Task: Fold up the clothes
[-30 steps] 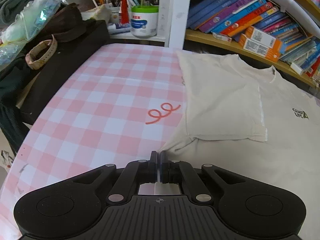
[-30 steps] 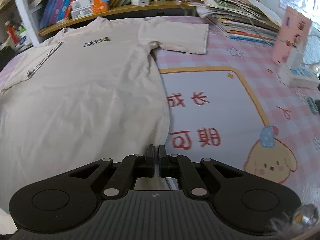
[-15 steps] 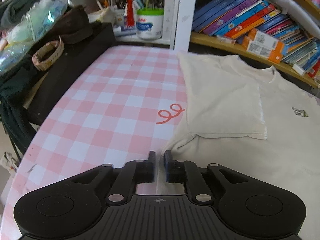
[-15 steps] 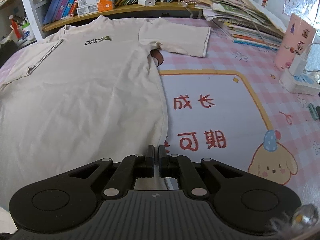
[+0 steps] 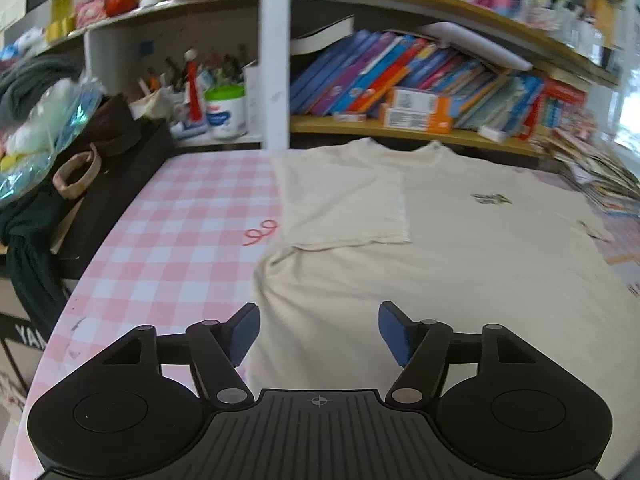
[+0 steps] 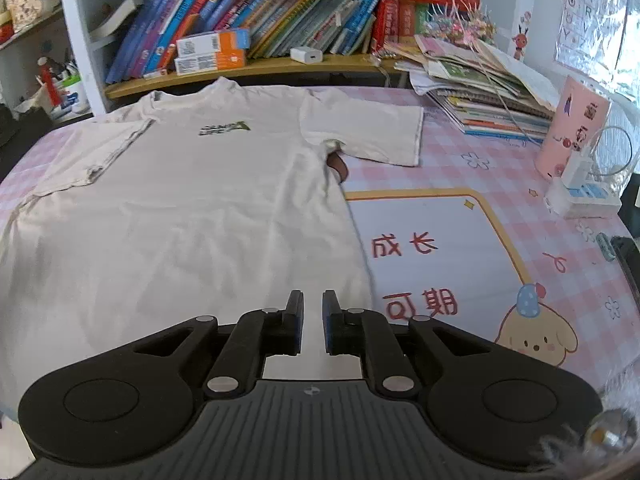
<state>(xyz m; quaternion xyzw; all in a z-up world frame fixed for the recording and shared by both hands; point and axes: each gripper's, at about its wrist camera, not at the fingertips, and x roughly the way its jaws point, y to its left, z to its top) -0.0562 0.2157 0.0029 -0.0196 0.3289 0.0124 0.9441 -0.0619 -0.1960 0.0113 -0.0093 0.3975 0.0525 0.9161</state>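
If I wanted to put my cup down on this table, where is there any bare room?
Two patches: the pink checked cloth between the T-shirt and the dark pile at the left edge, and the white mat panel right of the shirt. It is crowded by the book stack and power strip.

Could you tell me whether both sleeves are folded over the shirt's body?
No, only one sleeve is folded in; the other sleeve lies spread out.

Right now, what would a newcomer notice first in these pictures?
A cream T-shirt lies flat across the pink checked table, its left sleeve already folded inward. Both grippers are above its bottom hem, the left gripper wide open, the right gripper slightly open.
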